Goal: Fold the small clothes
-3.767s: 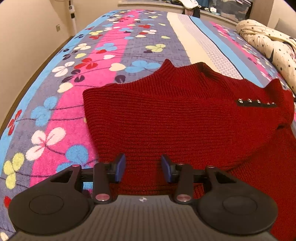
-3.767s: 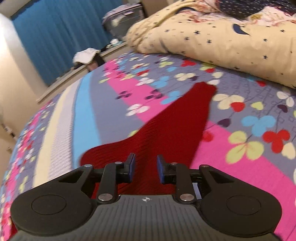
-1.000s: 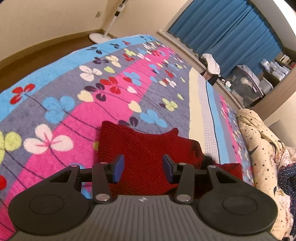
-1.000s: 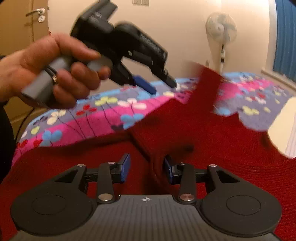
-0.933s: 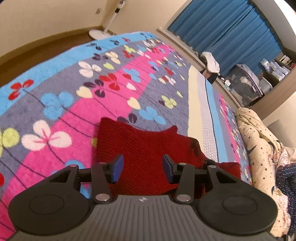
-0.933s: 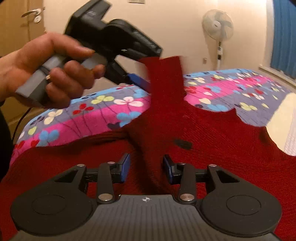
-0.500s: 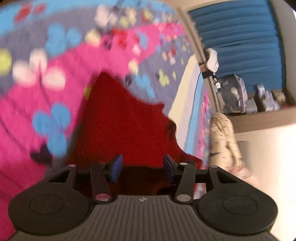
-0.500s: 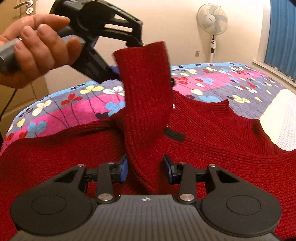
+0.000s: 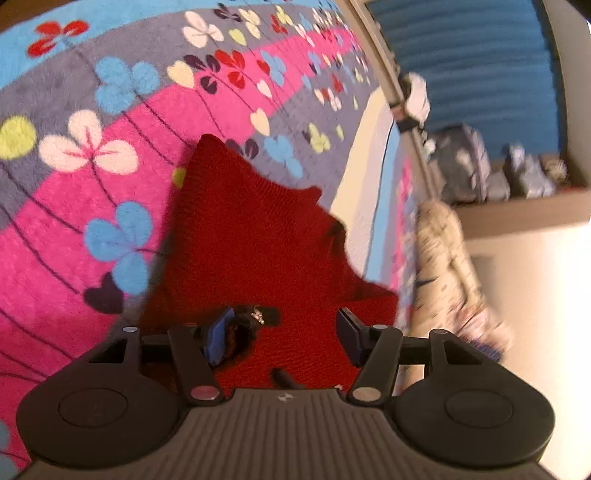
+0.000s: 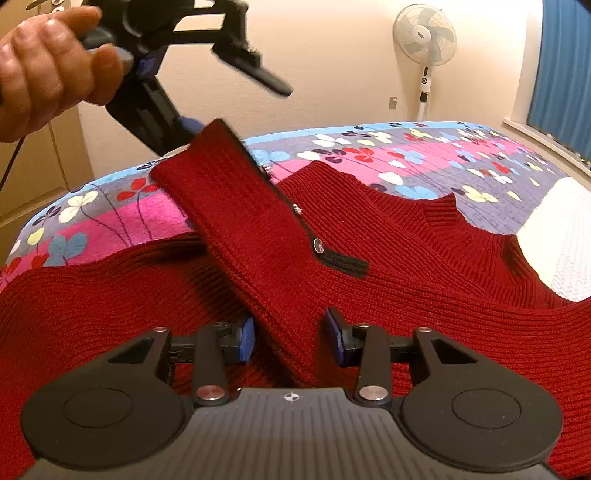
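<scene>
A dark red knit sweater (image 10: 424, 258) lies spread on the bed, its neckline toward the far side. Its sleeve (image 10: 240, 206) is folded slantwise over the body, and a black studded trim (image 10: 343, 264) shows at the sleeve's edge. My right gripper (image 10: 291, 340) is shut on the lower part of that sleeve. A hand holds my left gripper (image 10: 236, 110) above the cuff at upper left. Its jaws are opening, one finger against the cuff and the other lifted clear. In the left wrist view the left gripper (image 9: 282, 339) hovers over the sweater (image 9: 258, 240), with the trim (image 9: 258, 314) by its left finger.
A floral bedspread (image 9: 92, 221) in pink, blue and grey covers the bed (image 10: 424, 155). A star-print quilt (image 9: 443, 251) lies along the bed's right side. Beyond it is a shelf with bags (image 9: 480, 177) under blue curtains. A standing fan (image 10: 424, 33) is by the far wall.
The sleeve has come down from upright to lying slantwise across the sweater body. My left gripper rolled and its jaws spread wider. The right gripper stayed where it was.
</scene>
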Demonstrator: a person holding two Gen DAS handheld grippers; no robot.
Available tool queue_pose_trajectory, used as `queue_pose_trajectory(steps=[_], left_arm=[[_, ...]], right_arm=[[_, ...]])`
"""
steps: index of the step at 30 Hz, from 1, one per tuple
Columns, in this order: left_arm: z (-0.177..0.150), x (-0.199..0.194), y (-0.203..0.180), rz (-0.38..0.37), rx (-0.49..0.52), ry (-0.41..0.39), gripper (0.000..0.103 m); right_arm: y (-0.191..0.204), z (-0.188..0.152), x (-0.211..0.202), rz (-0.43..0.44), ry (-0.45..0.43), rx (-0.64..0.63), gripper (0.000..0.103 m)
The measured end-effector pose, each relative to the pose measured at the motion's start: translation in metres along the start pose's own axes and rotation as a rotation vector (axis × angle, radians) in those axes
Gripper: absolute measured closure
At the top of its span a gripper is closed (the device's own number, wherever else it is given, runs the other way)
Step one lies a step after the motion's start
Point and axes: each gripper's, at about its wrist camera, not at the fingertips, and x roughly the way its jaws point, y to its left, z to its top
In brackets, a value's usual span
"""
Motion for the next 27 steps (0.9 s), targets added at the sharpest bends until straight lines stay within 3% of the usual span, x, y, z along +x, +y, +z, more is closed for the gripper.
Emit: queue_pose_trajectory(steps=[2,3,4,5,8,11,14,16,17,19,21,23,27], left_arm=[[-0.005,0.005,-0.006,0.069,0.073,0.015,0.047],[-0.007,0.009,-0.008,0.113,0.108,0.027,0.065],[-0.009,0.013,-0.009,0.143,0.135,0.037,0.075],[-0.012,0.015,-0.009,0.167,0.162,0.042,0.091],[-0.019,0.015,-0.018,0.231,0.308,0.016,0.094],[-0.024,0.008,-0.034,0.223,0.431,-0.068,0.094],[-0.029,-0.01,-0.055,0.11,0.542,-0.244,0.095],[-0.036,-0.02,-0.068,0.008,0.619,-0.353,0.095],[-0.04,-0.021,-0.074,-0.004,0.668,-0.386,0.094],[-0.046,-0.006,-0.08,0.088,0.753,-0.386,0.093],[-0.039,0.025,-0.067,0.289,0.706,-0.266,0.087],[-0.031,0.038,-0.05,0.438,0.625,-0.233,0.089],[-0.017,0.029,-0.035,0.345,0.483,-0.233,0.087]], right_arm=[[-0.001,0.0,0.0,0.003,-0.001,0.007,0.062],[-0.003,0.001,0.0,0.007,-0.002,0.019,0.062],[-0.005,0.001,0.0,0.012,-0.004,0.033,0.062],[-0.007,0.002,-0.001,0.018,-0.007,0.049,0.062],[-0.022,0.005,-0.006,0.028,-0.03,0.135,0.058],[-0.04,0.009,-0.018,0.021,-0.098,0.234,0.057],[-0.062,0.011,-0.035,-0.004,-0.184,0.338,0.054],[-0.078,0.01,-0.047,-0.072,-0.249,0.414,0.045],[-0.087,0.008,-0.053,-0.107,-0.282,0.457,0.04],[-0.104,0.004,-0.067,-0.157,-0.346,0.536,0.04],[-0.116,0.0,-0.077,-0.255,-0.374,0.566,0.039],[-0.128,-0.007,-0.085,-0.399,-0.379,0.602,0.039],[-0.174,-0.028,-0.098,-0.47,-0.348,0.792,0.039]])
